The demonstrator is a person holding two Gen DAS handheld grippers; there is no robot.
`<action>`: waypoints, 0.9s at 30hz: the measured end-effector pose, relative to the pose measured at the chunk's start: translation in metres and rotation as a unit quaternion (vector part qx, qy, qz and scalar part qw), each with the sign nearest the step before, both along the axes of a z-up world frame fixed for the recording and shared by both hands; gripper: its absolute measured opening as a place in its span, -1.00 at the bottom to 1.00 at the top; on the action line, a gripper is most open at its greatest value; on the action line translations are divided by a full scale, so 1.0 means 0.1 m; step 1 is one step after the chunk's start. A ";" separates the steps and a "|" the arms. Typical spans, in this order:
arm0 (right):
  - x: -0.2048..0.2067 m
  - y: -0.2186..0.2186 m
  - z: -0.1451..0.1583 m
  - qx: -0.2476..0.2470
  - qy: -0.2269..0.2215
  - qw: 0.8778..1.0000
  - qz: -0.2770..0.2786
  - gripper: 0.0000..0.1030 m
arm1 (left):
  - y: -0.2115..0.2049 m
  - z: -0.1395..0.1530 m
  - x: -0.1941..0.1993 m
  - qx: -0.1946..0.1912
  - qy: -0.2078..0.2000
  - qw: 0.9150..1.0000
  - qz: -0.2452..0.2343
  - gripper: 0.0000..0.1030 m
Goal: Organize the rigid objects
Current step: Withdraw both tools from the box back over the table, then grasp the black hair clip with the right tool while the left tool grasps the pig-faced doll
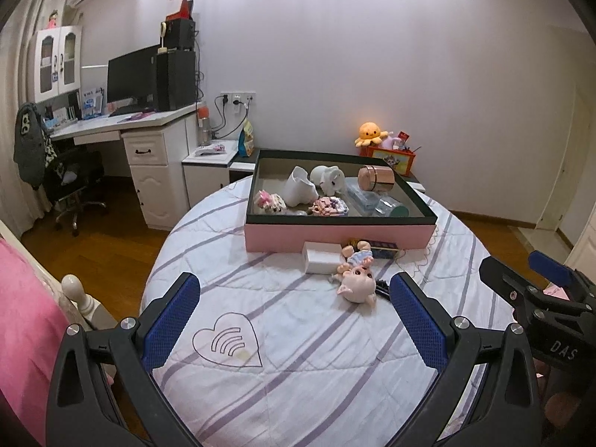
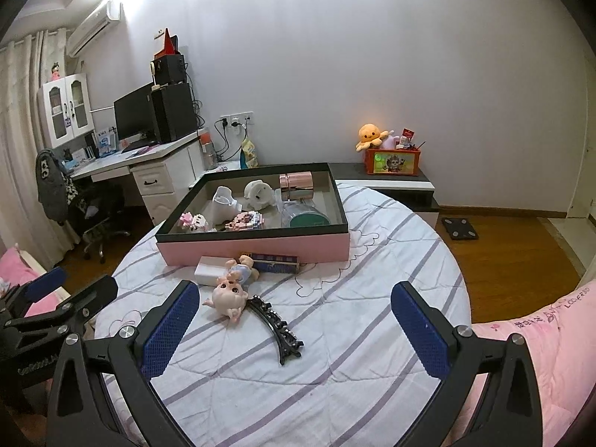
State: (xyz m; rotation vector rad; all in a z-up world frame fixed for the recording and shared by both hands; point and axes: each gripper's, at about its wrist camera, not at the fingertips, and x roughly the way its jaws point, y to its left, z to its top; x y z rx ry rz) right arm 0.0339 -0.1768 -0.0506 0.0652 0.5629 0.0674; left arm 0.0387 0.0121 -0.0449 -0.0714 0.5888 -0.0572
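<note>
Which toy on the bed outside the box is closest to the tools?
The black hair clip. It lies nearer the tools than the doll, white box and dark box.

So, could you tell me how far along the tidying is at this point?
Partly done: the box already holds several items, among them a copper canister and a white elephant. Nothing is in hand; the left gripper and right gripper are both open and empty. Left on the bed outside the box: the doll, hair clip, white block and dark case.
</note>
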 end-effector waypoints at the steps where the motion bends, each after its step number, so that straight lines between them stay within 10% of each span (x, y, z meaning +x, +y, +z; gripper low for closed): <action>1: 0.00 0.00 0.00 0.000 0.000 1.000 0.000 1.00 | 0.00 -0.01 0.00 0.000 0.001 1.000 -0.001 1.00; 27: 0.16 -0.19 -0.26 -0.006 0.036 0.999 -0.025 1.00 | -0.11 -0.38 0.20 -0.007 0.048 0.999 -0.020 1.00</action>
